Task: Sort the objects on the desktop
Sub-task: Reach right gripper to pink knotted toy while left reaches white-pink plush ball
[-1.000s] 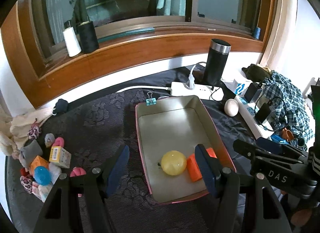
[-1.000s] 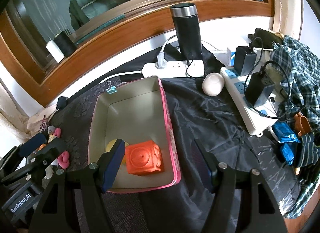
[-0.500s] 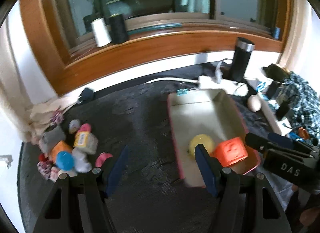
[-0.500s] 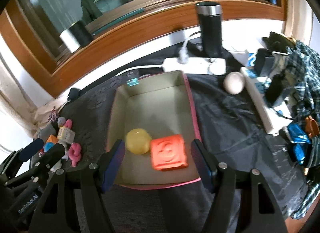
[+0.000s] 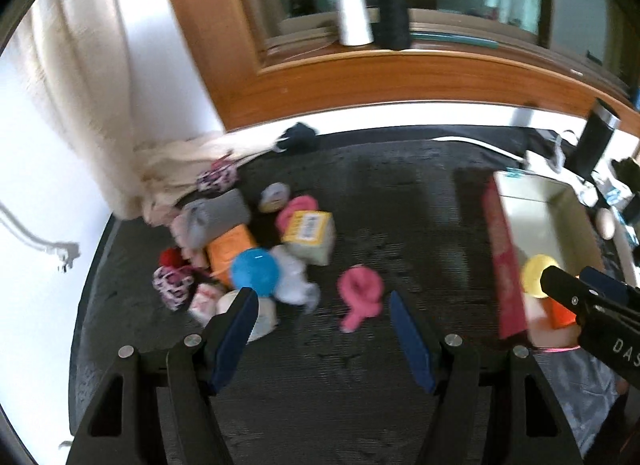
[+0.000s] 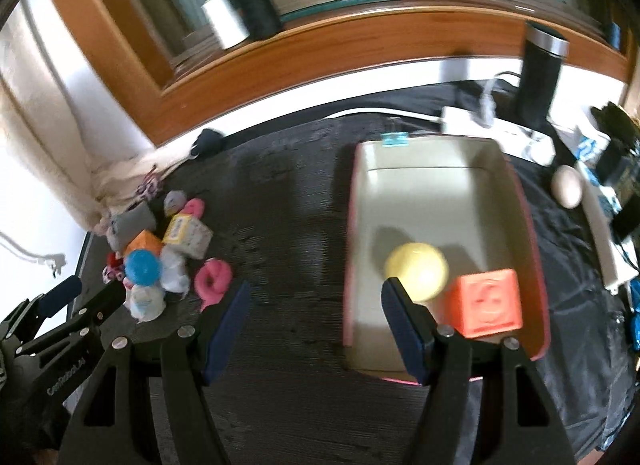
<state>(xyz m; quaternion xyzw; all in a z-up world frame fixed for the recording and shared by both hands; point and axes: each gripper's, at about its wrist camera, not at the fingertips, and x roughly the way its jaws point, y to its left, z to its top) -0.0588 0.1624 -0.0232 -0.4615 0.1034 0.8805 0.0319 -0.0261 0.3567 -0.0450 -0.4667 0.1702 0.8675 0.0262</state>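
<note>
Left wrist view has swung away from the pink-rimmed cardboard tray (image 5: 505,265) to the heap of small toys (image 5: 240,249), its left hand-held gripper (image 5: 320,329) empty with fingers apart just short of one pink knotted sock (image 5: 359,294), likely the next pick. Right wrist view: the right hand-held gripper (image 6: 314,329), likewise apart and empty, has drawn back from the tray, which holds two things, one yellow ball (image 6: 416,271) and one orange soft cube (image 6: 486,303).

You are working in a home: a wooden window frame (image 6: 320,53) across the top of the frame, a pale curtain (image 5: 100,113) at upper left, power strips (image 6: 604,233) and a plaid shirt at right, a cloth-covered desk (image 5: 380,193).
</note>
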